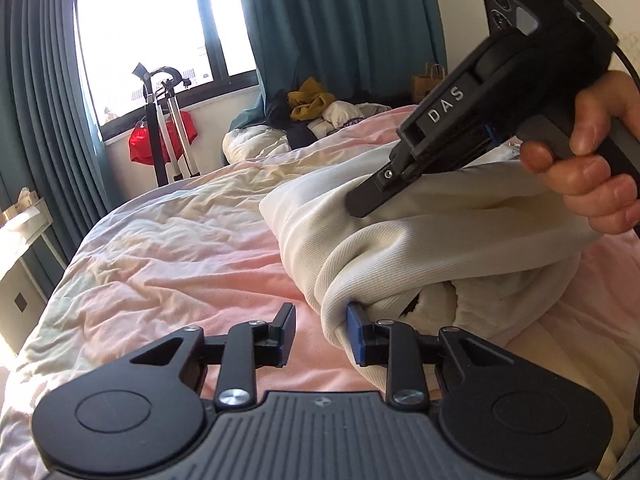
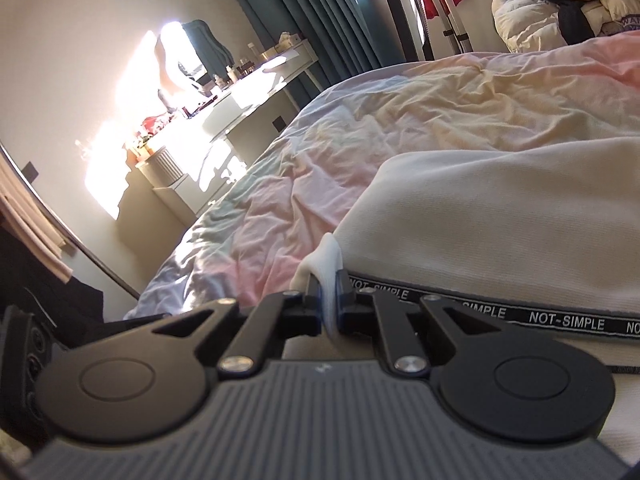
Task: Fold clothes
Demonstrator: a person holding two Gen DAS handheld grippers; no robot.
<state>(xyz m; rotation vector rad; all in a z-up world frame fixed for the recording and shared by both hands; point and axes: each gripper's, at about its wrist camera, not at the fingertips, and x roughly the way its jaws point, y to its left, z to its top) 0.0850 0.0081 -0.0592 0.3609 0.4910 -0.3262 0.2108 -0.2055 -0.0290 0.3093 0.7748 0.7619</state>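
Fig.: 2 hand-held grippers at a cream garment (image 1: 400,236) lying on a bed w/ a pastel duvet (image 1: 168,248).

L gripper (image 1: 322,330): jaws parted, nothing clamped; its R blue pad (image 1: 355,330) touches a bunched fold of the garment, its L pad sits apart over bare duvet. R gripper (image 2: 329,304): jaws clenched on a thin white edge of the garment, which loops up just above the pads, beside a black band (image 2: 520,318) printed "NOT-SIMPLE". In the L wrist view, the R gripper (image 1: 362,204), gripped by a hand (image 1: 592,156), points down onto the garment's top. Garment is heaped at the bed's near R side. Bkgd: teal curtains (image 1: 340,20), a clothes pile (image 1: 316,108) at the far end.
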